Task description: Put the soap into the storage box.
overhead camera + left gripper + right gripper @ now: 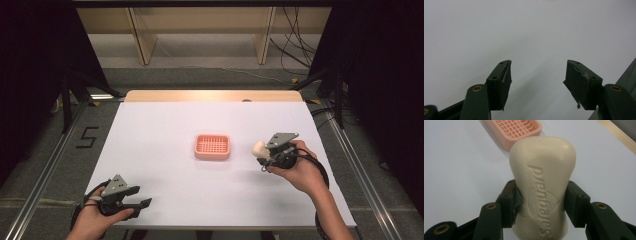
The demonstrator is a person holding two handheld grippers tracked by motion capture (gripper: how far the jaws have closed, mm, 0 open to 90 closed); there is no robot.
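Beside pink soap dish [212,147], clamped soap [258,148]

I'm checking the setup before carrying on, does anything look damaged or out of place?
The pad lining on the left claw looks worn: the inner pads are frayed and peeling at the edges. Otherwise nothing stands out: the soap bar sits squarely in the right claw, and the pink soap dish lies flat on the table.

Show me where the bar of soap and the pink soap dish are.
bar of soap [542,170]: right gripper view, on its broad cream face above the stamped lettering.
pink soap dish [212,146]: high view, on the grid in its middle.
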